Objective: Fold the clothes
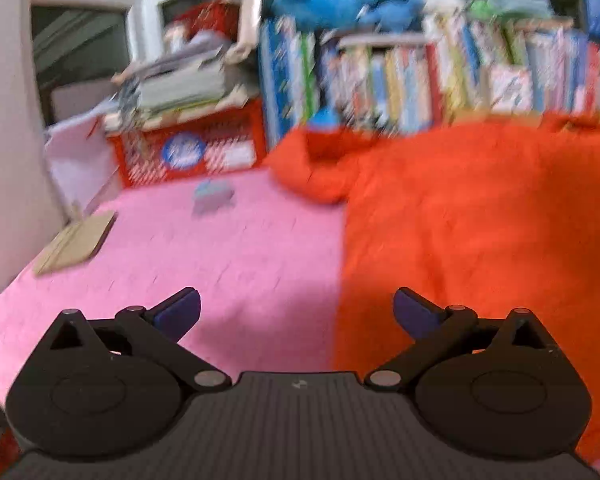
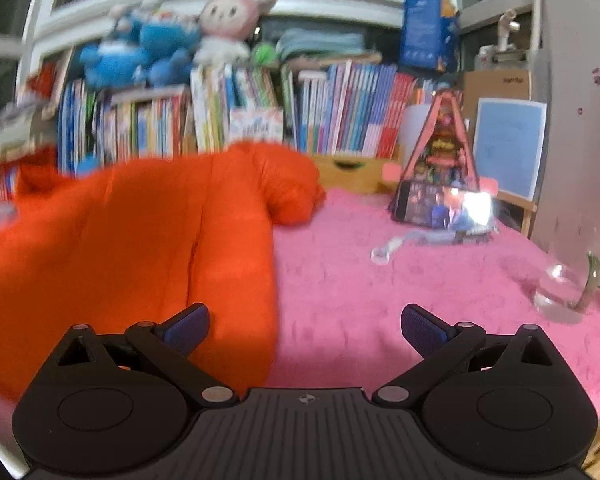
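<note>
Both my tools are spread wide and empty: left gripper [image 1: 296,312], right gripper [image 2: 305,328]. The orange garment [image 2: 132,232] lies on the pink tabletop [image 2: 380,300], at ten o'clock from my right. I judge I'm between folds; next I need an edge pinched.

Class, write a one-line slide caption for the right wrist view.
Open right gripper above the pink cloth, beside the orange garment awaiting folding, with a glass jar at right.
</note>
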Demonstrator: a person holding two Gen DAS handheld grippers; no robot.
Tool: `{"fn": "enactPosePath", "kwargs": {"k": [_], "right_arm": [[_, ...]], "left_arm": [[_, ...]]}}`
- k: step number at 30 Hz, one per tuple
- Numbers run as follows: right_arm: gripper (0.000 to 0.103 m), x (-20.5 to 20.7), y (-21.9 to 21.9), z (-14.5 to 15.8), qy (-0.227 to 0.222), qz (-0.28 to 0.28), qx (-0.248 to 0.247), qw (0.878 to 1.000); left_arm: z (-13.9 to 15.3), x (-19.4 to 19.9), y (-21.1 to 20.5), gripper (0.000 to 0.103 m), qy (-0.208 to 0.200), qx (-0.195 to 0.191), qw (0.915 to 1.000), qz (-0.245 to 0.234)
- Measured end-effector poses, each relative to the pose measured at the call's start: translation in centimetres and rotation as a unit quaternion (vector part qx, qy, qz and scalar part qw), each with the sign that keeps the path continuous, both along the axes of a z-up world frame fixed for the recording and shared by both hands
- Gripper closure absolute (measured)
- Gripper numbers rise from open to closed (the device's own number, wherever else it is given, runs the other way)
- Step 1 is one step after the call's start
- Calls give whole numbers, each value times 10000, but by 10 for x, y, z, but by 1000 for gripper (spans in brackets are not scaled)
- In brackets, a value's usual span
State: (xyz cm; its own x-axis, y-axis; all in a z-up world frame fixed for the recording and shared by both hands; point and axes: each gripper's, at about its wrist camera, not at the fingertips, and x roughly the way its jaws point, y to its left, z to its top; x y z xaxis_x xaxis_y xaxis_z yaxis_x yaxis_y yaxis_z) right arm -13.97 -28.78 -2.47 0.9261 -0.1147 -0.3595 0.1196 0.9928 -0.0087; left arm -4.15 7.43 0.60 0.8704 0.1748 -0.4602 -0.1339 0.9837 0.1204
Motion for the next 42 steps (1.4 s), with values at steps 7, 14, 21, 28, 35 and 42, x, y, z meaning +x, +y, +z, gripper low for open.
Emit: {"fn": "enactPosePath", "kwargs": {"k": [7,14,21,28,35,42], "right_arm": [[0,50,19,41,-336,678,158,9970],[0,110,76,29,188,1451,-61,9892],[0,143,83,-13,1177,1208,-40,9857],[0,147,94,-19,1426,1161,-339,9824],[0,144,93,-18,1451,1155,-338,9821],[0,146,93,-16,1453,1141,-330,9822]], "left_arm": [[23,42,-45,0,-220,-411,9959,-775],[-8,85,-89,0,201,-289,9942,-1012],[-45,108,-92,0,826,-468,9918,-854],[-49,107,-96,0,922,-336,9916,-838],[-50,109,-95,0,947,-387,9913,-830],[-49,109,-94,0,953,-396,9910,-850]]}}
